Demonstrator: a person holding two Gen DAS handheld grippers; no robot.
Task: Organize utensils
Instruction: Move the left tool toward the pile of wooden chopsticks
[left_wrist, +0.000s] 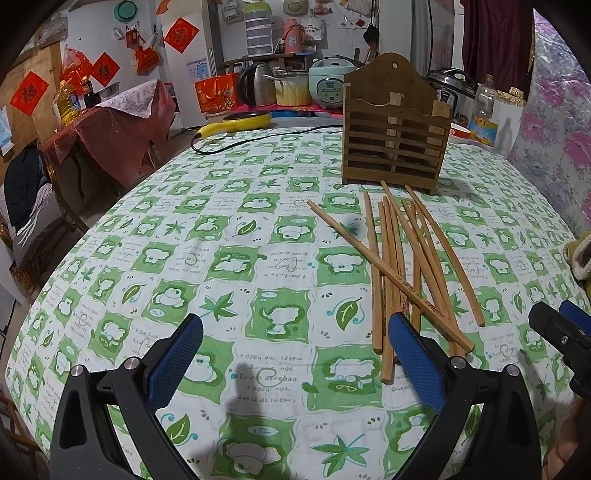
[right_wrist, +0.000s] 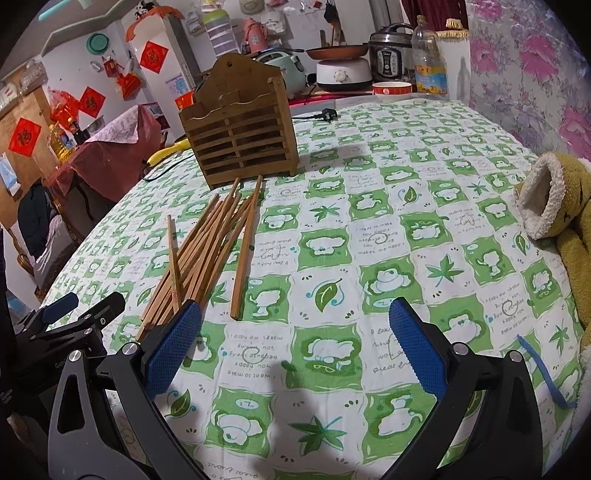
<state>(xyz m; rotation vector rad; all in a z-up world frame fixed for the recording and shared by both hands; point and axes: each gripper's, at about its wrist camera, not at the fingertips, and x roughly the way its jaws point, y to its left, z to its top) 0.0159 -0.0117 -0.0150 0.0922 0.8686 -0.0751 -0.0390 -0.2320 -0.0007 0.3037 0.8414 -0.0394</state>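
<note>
Left tongs (left_wrist: 295, 354) and right tongs (right_wrist: 295, 343), each black-armed with blue textured pads, stand with jaws wide apart and empty above the near part of the bench (left_wrist: 221, 258), which is covered by a green-and-white checked cloth printed with leaves and cartoon animals. The loose bundle of light-brown wooden chopsticks (left_wrist: 402, 266) lies on the cloth, fanned and crossing, its far tips just short of the brown slatted wooden utensil holder (left_wrist: 395, 144). The holder stands upright toward the far edge of the bench, with a tall arched back panel; its interior is dark behind the slats and its contents cannot be made out. In the left wrist view the near ends of several chopsticks are hidden behind one blue pad; in the right wrist view the same ends (right_wrist: 199, 258) pass behind the other tongs' pad. The exact chopstick count is unclear where they overlap. A yellow-green fleece-lined garment (right_wrist: 554, 206) lies at the bench's right edge, cut off by the frame. A black power cord (left_wrist: 258, 138) runs along the far edge.
</note>
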